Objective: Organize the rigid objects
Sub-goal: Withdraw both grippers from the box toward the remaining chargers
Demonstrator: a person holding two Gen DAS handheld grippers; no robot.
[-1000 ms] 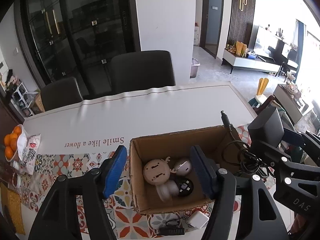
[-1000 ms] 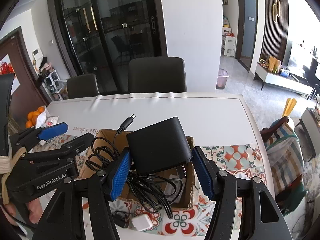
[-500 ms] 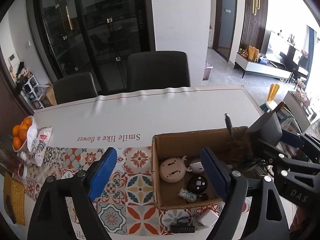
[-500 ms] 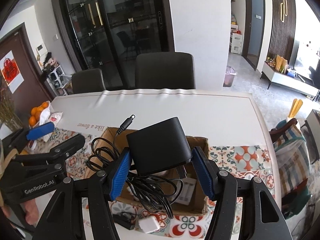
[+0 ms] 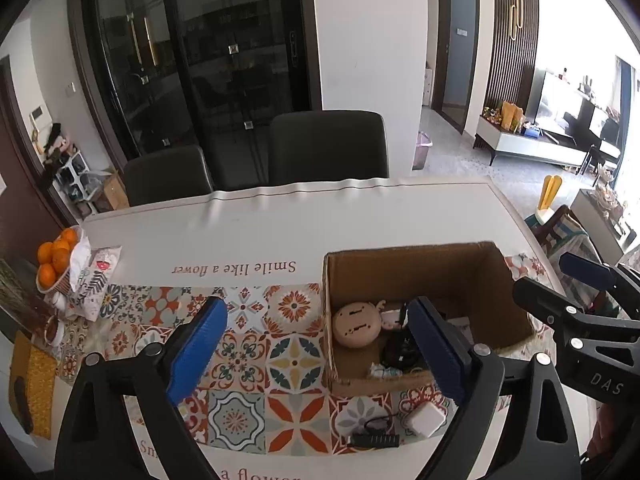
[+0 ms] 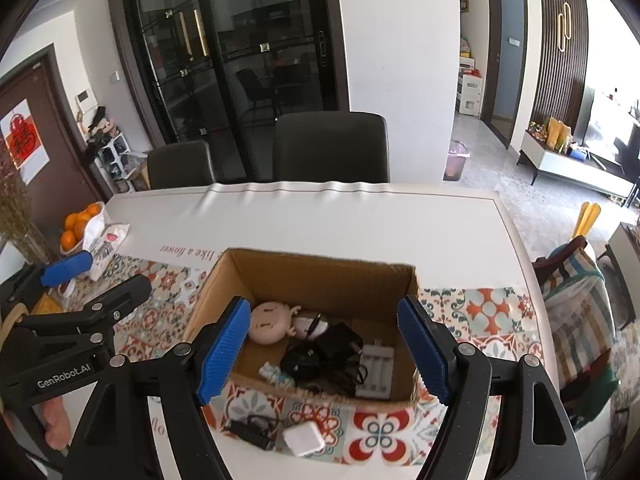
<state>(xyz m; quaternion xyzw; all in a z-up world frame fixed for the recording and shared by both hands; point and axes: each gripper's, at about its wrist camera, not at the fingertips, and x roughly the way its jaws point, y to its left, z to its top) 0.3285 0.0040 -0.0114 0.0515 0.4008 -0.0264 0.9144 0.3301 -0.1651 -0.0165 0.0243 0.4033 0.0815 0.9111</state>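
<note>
An open cardboard box [image 6: 320, 276] [image 5: 420, 264] stands on the tiled table mat. Inside lie a black power adapter with its coiled cable [image 6: 332, 350], a round beige gadget [image 6: 269, 323] [image 5: 356, 326], a white battery charger [image 6: 376, 370] and small items. My right gripper [image 6: 322, 354] is open and empty, above the box's near side. My left gripper [image 5: 316, 350] is open and empty, left of the box, its right finger over the box's left part. A white charger cube [image 6: 303, 439] [image 5: 425, 419] and a black hub [image 6: 250, 431] [image 5: 375, 440] lie on the mat in front of the box.
A bowl of oranges [image 5: 54, 258] and a patterned bag [image 5: 94, 276] sit at the table's left edge. Two dark chairs [image 5: 328, 144] stand behind the table. A striped cushion on a chair [image 6: 580, 312] is to the right.
My right gripper opened and the black adapter with its cable dropped into the box. My left gripper moved left, away from over the box.
</note>
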